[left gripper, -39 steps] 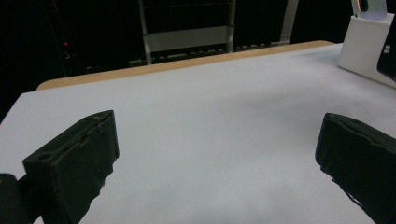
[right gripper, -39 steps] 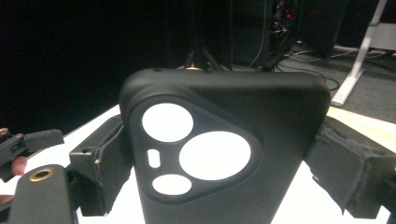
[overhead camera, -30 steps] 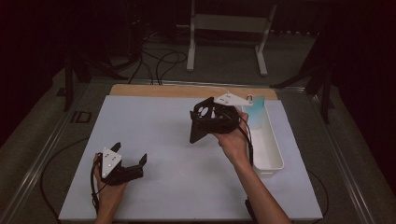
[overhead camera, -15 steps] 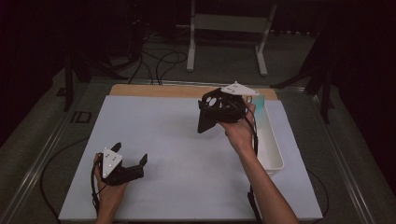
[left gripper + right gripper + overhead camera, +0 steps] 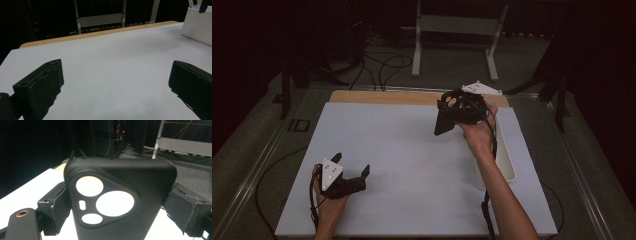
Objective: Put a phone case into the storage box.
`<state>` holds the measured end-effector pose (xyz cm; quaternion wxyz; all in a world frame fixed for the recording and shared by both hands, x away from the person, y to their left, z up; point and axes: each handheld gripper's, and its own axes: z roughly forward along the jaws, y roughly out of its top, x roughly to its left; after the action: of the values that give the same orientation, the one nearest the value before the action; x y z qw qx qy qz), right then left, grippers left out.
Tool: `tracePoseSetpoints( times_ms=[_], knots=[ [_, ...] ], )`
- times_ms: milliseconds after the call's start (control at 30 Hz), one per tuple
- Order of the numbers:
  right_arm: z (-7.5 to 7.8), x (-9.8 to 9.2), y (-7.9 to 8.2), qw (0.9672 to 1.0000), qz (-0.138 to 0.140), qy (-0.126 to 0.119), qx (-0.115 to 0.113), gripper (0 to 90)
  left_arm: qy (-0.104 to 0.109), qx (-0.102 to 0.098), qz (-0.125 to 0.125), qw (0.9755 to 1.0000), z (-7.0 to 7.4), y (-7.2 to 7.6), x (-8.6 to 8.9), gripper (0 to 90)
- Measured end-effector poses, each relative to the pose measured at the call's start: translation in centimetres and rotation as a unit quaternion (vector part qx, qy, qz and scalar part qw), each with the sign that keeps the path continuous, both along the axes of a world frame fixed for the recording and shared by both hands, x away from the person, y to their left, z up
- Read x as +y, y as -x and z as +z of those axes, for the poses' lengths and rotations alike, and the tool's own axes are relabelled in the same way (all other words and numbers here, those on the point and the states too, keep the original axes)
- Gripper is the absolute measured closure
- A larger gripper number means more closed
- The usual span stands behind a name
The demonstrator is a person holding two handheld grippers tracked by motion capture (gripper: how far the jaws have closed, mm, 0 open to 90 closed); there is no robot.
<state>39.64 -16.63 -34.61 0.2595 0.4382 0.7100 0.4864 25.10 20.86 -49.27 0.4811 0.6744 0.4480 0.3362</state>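
A black phone case (image 5: 120, 202) with round camera cut-outs stands upright between my right gripper's (image 5: 117, 212) jaws, which are shut on its two sides. In the high view the right gripper (image 5: 449, 117) holds the phone case (image 5: 444, 122) in the air above the far right part of the white table mat (image 5: 402, 150). My left gripper (image 5: 349, 167) rests near the front left of the mat, open, with nothing between its jaws. In the left gripper view the left gripper (image 5: 115, 82) has only bare mat between its wide-spread jaws.
A long white tray (image 5: 504, 160) lies along the right side of the mat, partly behind the right forearm; its wall (image 5: 197, 25) shows at the far right in the left gripper view. A wooden strip (image 5: 382, 96) edges the table's far side. A metal stand (image 5: 457, 30) is beyond.
The right gripper has risen and moved farther away and to the right with the phone case, away from the tray. The left gripper has stayed in place, open.
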Motion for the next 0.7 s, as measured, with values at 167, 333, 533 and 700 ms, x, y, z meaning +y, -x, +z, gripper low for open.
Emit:
tracePoseSetpoints(
  times_ms=[167,333,533,700],
  knots=[
    [0.1,-0.8,-0.3,0.9999,-0.012,0.000,0.002,13.3,0.000,-0.001,0.001,1.0000,0.0,0.0,0.0,0.3],
    [0.3,-2.1,-0.6,0.9997,-0.026,-0.001,0.001,13.3,-0.001,0.000,0.001,1.0000,0.0,0.0,0.0,0.3],
    [0.5,-3.4,-1.0,0.9991,-0.044,-0.001,0.002,13.3,0.000,-0.001,0.002,1.0000,0.0,0.0,0.0,0.3],
    [0.7,-4.7,-1.2,0.9981,-0.062,0.003,0.003,13.4,0.000,0.000,0.002,1.0000,0.0,0.0,0.0,0.3]
  ],
)
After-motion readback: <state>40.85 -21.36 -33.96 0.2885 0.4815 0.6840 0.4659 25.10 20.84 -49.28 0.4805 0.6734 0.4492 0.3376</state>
